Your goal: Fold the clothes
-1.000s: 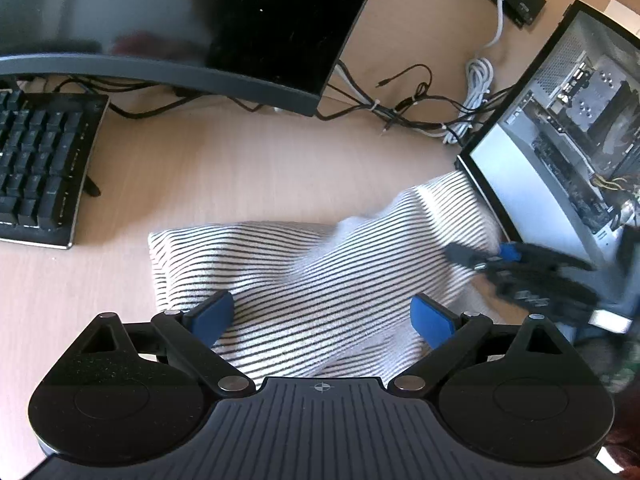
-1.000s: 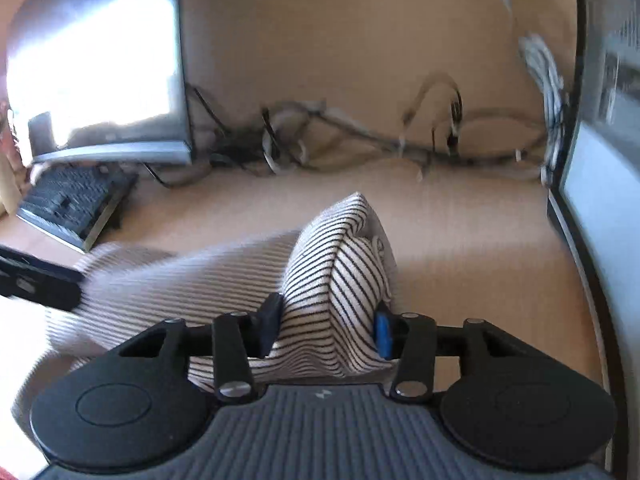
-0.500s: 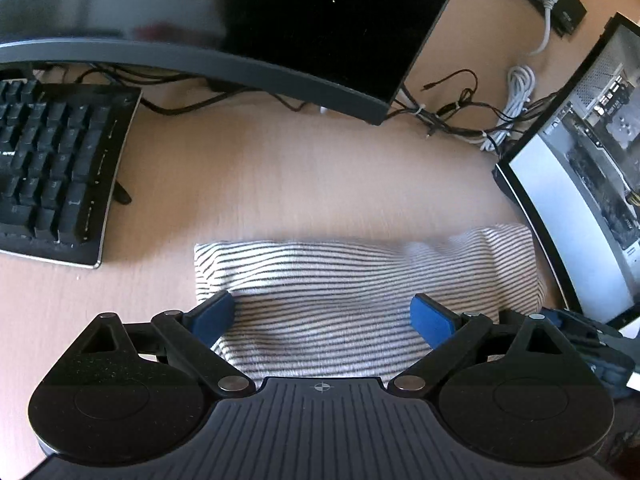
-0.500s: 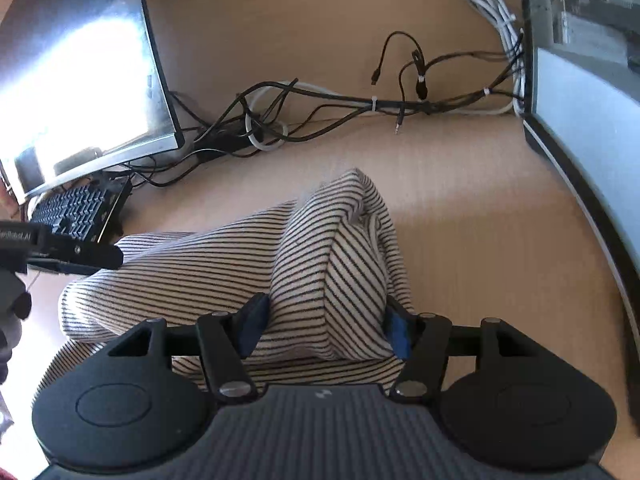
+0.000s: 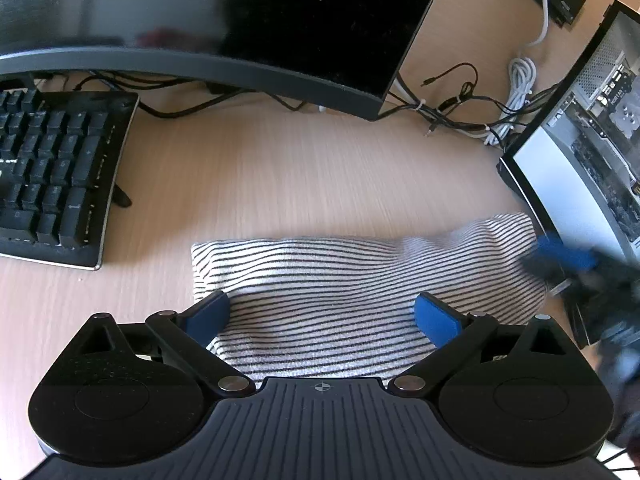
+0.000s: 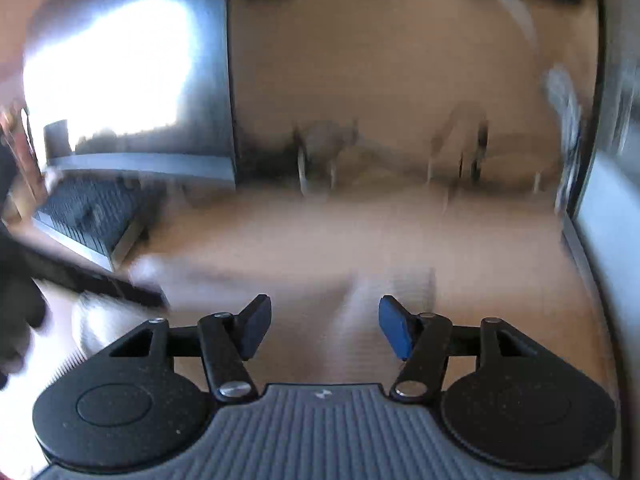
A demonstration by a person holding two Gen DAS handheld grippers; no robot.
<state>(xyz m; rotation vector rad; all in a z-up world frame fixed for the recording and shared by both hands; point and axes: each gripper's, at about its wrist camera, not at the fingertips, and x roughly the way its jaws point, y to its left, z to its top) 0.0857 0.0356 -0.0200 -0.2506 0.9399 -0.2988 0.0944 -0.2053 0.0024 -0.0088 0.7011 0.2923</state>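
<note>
On the pale wooden surface (image 5: 304,176), between the black keyboard (image 5: 56,176) and the open computer case (image 5: 580,152), the striped garment (image 5: 360,280) is lying as a flat, folded band just in front of the monitor (image 5: 240,20). The left tongs (image 5: 320,316) are hovering over its near edge with the blue pads spread wide, gripping nothing. The right tongs (image 6: 322,326) are standing about half open and empty, with only blurred fabric beneath them; in the left view they are appearing as a smear at the garment's right end. The cloth is looking light, soft and limp, likely to sag and bunch, so it is probably best pinched at a folded edge or corner, through all layers, with both ends lifted together to stop the fold slipping apart.
</note>
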